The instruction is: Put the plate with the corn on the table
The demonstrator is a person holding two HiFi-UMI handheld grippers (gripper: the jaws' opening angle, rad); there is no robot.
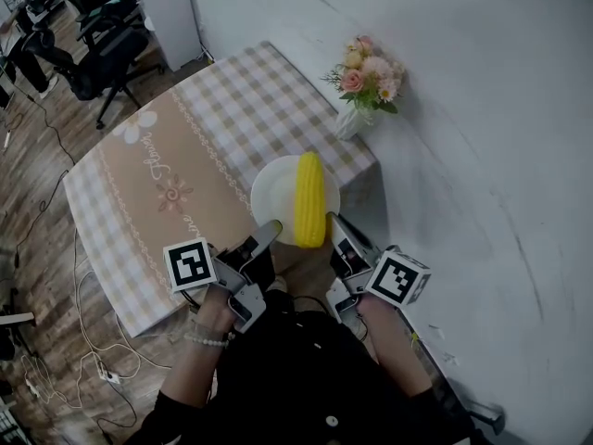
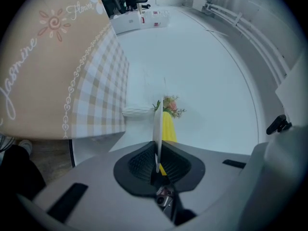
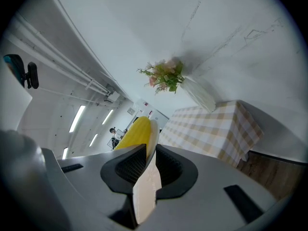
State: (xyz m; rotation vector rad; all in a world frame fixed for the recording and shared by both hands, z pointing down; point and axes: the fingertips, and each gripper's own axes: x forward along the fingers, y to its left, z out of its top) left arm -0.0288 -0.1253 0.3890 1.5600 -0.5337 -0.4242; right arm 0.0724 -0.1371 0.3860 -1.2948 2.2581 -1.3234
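Jaws of left gripper (image 1: 270,230), right gripper (image 1: 336,222) clamping plate (image 1: 273,189), corn (image 1: 309,197) atop, vase (image 1: 351,120) beyond

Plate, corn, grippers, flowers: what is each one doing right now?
plate: held up by its rim, not on the table yet.
corn: lying on the plate.
left gripper: shut on the plate's rim.
right gripper: shut on the plate's rim.
flowers: upright in a white vase on the table.

Background clutter
Vase of flowers (image 1: 369,77) upper centre against white wall; black office chairs (image 1: 93,26) upper left; cables (image 1: 102,369) lower left.
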